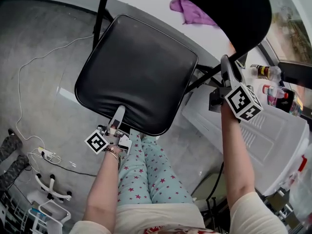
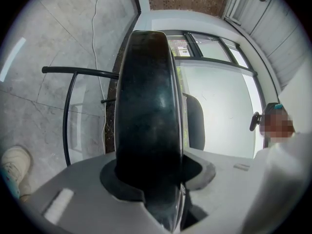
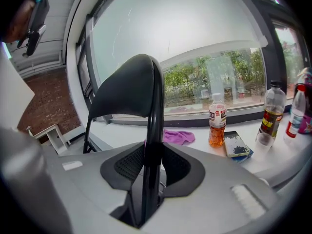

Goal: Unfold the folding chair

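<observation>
The black folding chair's padded seat (image 1: pixel 136 72) lies nearly flat below me, and its curved backrest (image 1: pixel 229 9) rises at the upper right. My left gripper (image 1: pixel 117 118) is shut on the seat's front edge. In the left gripper view the seat (image 2: pixel 148 106) runs edge-on between the jaws of the left gripper (image 2: pixel 151 179). My right gripper (image 1: pixel 226 67) is shut on the black frame tube beside the backrest. In the right gripper view that tube (image 3: pixel 155 130) passes up between the pads of the right gripper (image 3: pixel 151 167) to the backrest (image 3: pixel 126 89).
A white sill holds a purple cloth (image 1: pixel 192 11), bottles (image 3: pixel 217 126) and a phone (image 3: pixel 237 144). A white plastic box (image 1: pixel 263 135) stands at my right. A cable (image 1: pixel 29 67) and power strip (image 1: pixel 46 154) lie on the grey floor. My legs (image 1: pixel 151 174) are under the seat's edge.
</observation>
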Motion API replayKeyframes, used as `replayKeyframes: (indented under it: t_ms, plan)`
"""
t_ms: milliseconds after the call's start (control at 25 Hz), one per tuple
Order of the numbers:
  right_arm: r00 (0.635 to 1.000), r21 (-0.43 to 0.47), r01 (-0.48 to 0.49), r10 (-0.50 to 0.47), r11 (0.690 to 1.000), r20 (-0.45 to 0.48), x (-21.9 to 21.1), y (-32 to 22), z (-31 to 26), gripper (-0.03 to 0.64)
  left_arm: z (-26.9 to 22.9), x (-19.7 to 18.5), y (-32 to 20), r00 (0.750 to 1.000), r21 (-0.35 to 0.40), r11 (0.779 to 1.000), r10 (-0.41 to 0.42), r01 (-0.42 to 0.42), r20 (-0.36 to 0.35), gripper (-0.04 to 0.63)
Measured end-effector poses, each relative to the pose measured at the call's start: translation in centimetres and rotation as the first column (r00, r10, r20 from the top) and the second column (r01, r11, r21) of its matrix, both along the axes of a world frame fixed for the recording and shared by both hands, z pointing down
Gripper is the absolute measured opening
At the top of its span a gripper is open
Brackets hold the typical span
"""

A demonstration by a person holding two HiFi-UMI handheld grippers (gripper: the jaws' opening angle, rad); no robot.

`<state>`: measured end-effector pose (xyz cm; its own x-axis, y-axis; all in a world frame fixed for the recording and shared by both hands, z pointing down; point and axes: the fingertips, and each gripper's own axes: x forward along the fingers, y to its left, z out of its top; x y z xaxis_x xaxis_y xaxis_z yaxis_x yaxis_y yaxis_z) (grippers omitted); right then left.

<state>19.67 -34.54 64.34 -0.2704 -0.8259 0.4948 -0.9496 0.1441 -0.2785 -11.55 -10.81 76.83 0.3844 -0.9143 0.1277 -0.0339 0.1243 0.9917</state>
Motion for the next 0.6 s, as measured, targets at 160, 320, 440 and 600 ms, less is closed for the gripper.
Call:
replayKeyframes:
  t_ms: [160, 320, 440, 600]
  plan:
    - [1.000, 0.004, 0.005, -0.005, 1.000, 0.011, 0.0, 0.6, 0.3, 0.132, 0.6, 0.0, 0.5, 1.000, 0.012, 1.000, -0.003, 0.003, -0.013, 0.190]
    - [1.000, 0.005, 0.002, -0.002, 1.000, 0.022, -0.1, 1.0, 0.5, 0.129, 1.1, -0.1, 1.0, 1.000, 0.031, 1.000, 0.002, -0.002, -0.013, 0.190]
    - [1.000, 0.008, 0.004, -0.004, 1.000, 0.017, -0.3, 1.7, 0.4, 0.130, 1.4, -0.2, 1.5, 1.000, 0.044, 0.999, 0.000, 0.001, -0.019, 0.190]
    - [1.000, 0.013, 0.007, -0.008, 1.000, 0.018, -0.3, 2.6, 0.1, 0.129, 1.8, -0.2, 2.0, 1.000, 0.057, 0.998, 0.003, -0.002, -0.020, 0.192]
